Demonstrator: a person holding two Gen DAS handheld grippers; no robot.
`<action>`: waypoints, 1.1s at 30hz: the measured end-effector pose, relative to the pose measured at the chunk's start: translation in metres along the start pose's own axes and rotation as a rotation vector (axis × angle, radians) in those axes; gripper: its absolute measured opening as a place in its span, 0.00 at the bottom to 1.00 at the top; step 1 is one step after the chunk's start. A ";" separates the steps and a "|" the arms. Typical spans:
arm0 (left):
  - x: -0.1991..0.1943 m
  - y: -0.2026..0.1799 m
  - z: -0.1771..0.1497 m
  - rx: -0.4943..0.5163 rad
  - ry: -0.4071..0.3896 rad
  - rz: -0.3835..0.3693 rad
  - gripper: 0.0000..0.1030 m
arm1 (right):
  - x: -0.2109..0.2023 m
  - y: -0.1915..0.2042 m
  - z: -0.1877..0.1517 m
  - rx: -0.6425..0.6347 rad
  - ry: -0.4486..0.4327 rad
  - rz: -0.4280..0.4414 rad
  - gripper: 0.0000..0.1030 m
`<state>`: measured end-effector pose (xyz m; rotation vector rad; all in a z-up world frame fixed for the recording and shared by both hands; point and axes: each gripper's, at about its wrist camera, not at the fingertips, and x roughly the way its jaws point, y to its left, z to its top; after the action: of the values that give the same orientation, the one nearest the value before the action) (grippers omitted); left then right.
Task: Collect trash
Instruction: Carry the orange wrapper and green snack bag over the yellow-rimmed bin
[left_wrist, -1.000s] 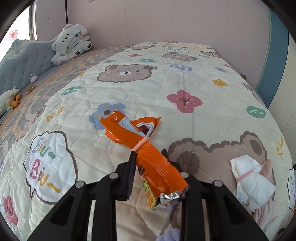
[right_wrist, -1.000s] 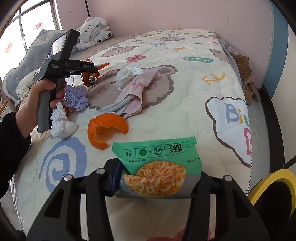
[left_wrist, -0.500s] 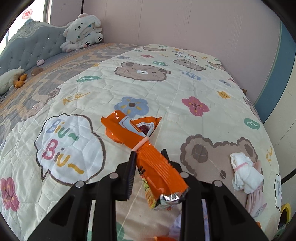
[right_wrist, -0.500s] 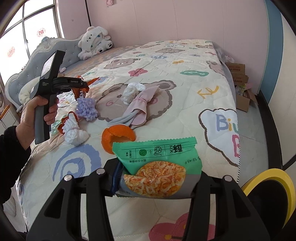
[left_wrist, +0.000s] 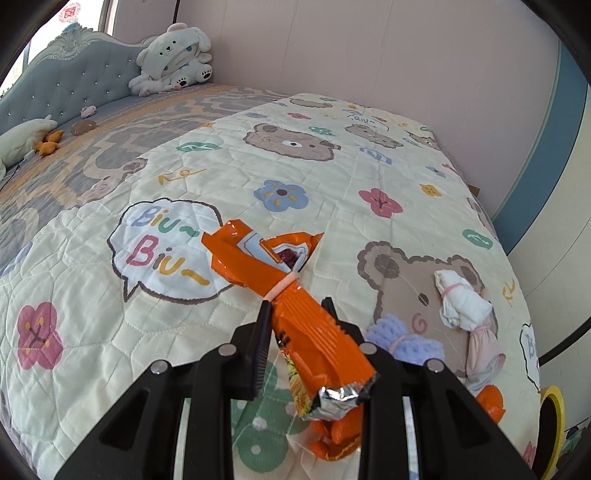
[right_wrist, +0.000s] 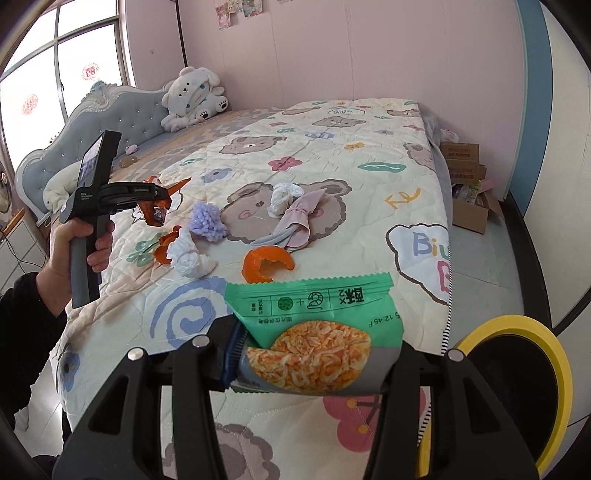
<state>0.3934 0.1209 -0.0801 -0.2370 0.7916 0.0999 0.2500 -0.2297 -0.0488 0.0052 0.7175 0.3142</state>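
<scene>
My left gripper (left_wrist: 298, 317) is shut on an orange snack wrapper (left_wrist: 314, 332) tied with a pale band, held above the bed quilt (left_wrist: 258, 177). In the right wrist view a hand holds that same left gripper (right_wrist: 162, 197) up over the bed's left side with the orange wrapper (right_wrist: 153, 214) in it. My right gripper (right_wrist: 317, 343) is shut on a green snack bag (right_wrist: 314, 332) printed with orange food, lifted over the bed's near corner. An orange peel (right_wrist: 267, 263) and a second peel (right_wrist: 166, 247) lie on the quilt.
A yellow-rimmed black bin (right_wrist: 517, 387) stands on the floor at the lower right. On the quilt lie white rolled cloths (right_wrist: 188, 256), a purple knitted bundle (right_wrist: 207, 221) and a pink garment (right_wrist: 295, 218). Cardboard boxes (right_wrist: 469, 192) sit beyond the bed; a plush toy (right_wrist: 194, 98) rests by the headboard.
Both grippers have drawn back and risen from the bed with their wrappers still gripped. The yellow-rimmed bin shows more fully in the right wrist view.
</scene>
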 end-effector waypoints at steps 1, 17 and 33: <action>-0.006 0.000 -0.002 0.005 -0.007 -0.002 0.25 | -0.006 0.000 -0.001 0.001 -0.007 -0.002 0.44; -0.081 -0.040 -0.031 0.085 -0.064 -0.078 0.25 | -0.073 -0.025 -0.026 0.051 -0.063 -0.061 0.44; -0.108 -0.141 -0.060 0.224 -0.055 -0.228 0.25 | -0.114 -0.081 -0.041 0.117 -0.090 -0.150 0.45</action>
<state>0.3012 -0.0302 -0.0196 -0.1103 0.7097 -0.1958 0.1652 -0.3432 -0.0152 0.0756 0.6424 0.1274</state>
